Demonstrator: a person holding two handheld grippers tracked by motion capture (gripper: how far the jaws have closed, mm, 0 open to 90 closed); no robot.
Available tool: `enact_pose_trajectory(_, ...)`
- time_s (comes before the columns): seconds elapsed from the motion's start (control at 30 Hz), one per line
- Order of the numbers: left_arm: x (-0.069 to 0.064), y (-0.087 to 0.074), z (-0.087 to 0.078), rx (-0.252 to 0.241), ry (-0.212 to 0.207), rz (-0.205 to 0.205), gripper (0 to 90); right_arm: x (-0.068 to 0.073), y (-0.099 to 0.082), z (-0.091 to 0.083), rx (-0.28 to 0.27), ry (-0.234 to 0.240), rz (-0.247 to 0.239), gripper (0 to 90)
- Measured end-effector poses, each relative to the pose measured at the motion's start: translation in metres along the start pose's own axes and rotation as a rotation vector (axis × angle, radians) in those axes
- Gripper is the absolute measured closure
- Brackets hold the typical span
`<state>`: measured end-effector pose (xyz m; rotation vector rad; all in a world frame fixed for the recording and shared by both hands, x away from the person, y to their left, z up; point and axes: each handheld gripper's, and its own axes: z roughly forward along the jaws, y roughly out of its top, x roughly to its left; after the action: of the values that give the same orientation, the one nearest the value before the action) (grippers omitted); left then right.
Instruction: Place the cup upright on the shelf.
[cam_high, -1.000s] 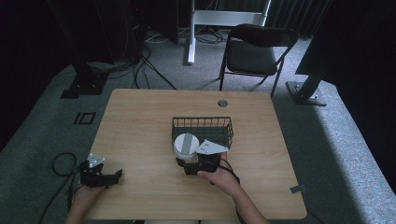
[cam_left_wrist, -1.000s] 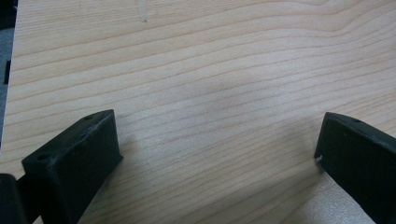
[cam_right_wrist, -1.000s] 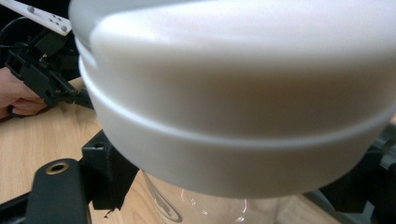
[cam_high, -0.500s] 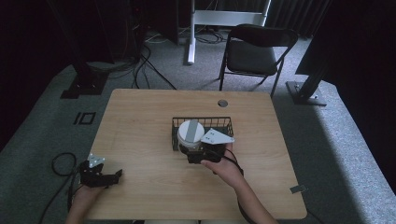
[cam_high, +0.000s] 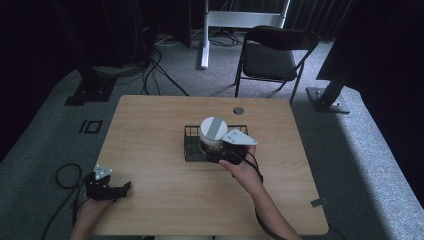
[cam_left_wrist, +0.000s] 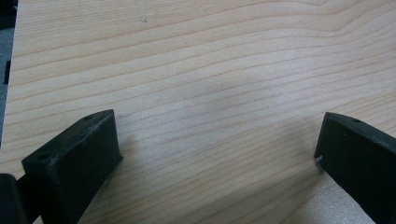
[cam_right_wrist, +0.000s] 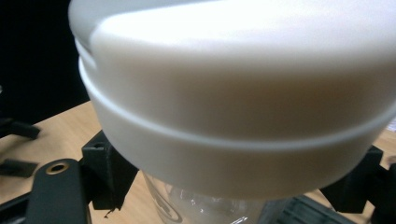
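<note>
High view: wooden table (cam_high: 150, 125) w/ black wire basket (cam_high: 192, 145) near centre. Clear jar (cam_high: 212, 141) w/ wide white lid (cam_high: 214, 129), grey stripe across lid top, held above basket's right part by right gripper (cam_high: 220, 156). Jaws clamped on jar's clear body just under lid; grey three-cornered plate (cam_high: 238, 137) on top of gripper, beside lid on its right. Person's right hand (cam_high: 243, 169) behind gripper, forearm coming in from bottom edge. Can't tell if jar base touches basket floor or hangs above it.

Right gripper view: white lid (cam_right_wrist: 243, 93) very close, w/ raised ridge round its lower part. Clear jar body (cam_right_wrist: 196, 205) below lid, between two black jaws, one at each side, both pressed against it. Strip of tabletop (cam_right_wrist: 51, 135) at left, dark room behind.

Left gripper (cam_high: 117, 189) at table's near left corner, well apart from basket & jar, low over wood, held by left hand (cam_high: 92, 207); cable (cam_high: 62, 175) loops on grey floor beside table.

Left gripper view: jaws spread wide, nothing between them, bare wood grain (cam_left_wrist: 210, 93) underneath.

Beyond table: black folding chair (cam_high: 272, 55), white stand leg (cam_high: 204, 35), cables on carpet (cam_high: 155, 55). Small round grommet (cam_high: 238, 110) in tabletop near far edge, behind basket.
</note>
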<state>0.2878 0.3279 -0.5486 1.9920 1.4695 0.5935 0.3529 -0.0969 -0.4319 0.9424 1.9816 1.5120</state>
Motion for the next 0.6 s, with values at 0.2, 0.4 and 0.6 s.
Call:
enact_pose_trajectory(0.2, 0.0, 0.0, 0.0, 0.002, 0.0, 0.002, 0.1, -0.012, 0.005, 0.002, 0.009, -0.072, -0.004, 18.4)
enact_pose_trajectory(0.4, 0.0, 0.0, 0.0, 0.0, 0.0, 0.0, 0.1, -0.022, 0.007, 0.007, 0.019, -0.136, -0.005, 18.4)
enact_pose_trajectory(0.6, 0.0, 0.0, 0.0, 0.0, 0.0, -0.001, 0.1, -0.032, 0.004, 0.012, 0.036, -0.196, 0.008, 18.4)
